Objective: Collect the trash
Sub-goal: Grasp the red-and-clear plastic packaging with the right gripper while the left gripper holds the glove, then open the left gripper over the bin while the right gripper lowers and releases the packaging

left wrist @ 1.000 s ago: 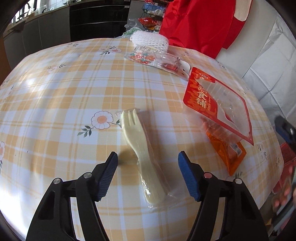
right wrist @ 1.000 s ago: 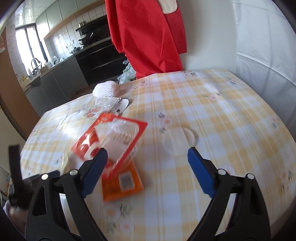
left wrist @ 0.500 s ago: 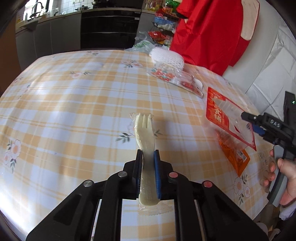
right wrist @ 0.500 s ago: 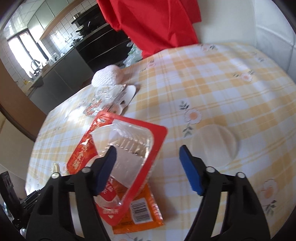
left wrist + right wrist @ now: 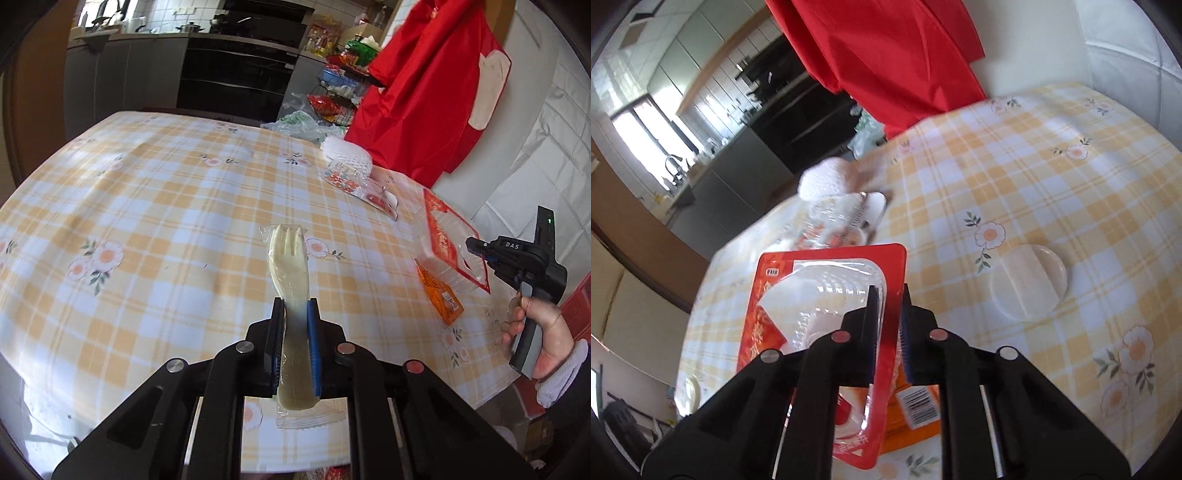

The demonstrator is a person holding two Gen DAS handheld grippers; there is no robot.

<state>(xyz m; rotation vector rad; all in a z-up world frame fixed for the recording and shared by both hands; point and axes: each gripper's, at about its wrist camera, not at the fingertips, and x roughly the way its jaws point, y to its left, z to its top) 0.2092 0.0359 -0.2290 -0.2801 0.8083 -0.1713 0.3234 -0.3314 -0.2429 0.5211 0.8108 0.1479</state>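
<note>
The right gripper (image 5: 886,317) has just closed its fingers on the red tray (image 5: 827,291), beside the orange packet (image 5: 916,410). The left gripper (image 5: 295,332) stays clamped on the wrapped fork (image 5: 288,254), now raised above the worktop (image 5: 155,221). Both hands are loaded, ready to bin.

Left gripper (image 5: 295,314) clamps wrapped plastic fork (image 5: 288,251), tines pointing far, lifted above checked tablecloth (image 5: 147,221). Far right: right gripper (image 5: 480,248) pinches red tray package (image 5: 443,236); orange packet (image 5: 439,295) lies flat just beside it.
</note>
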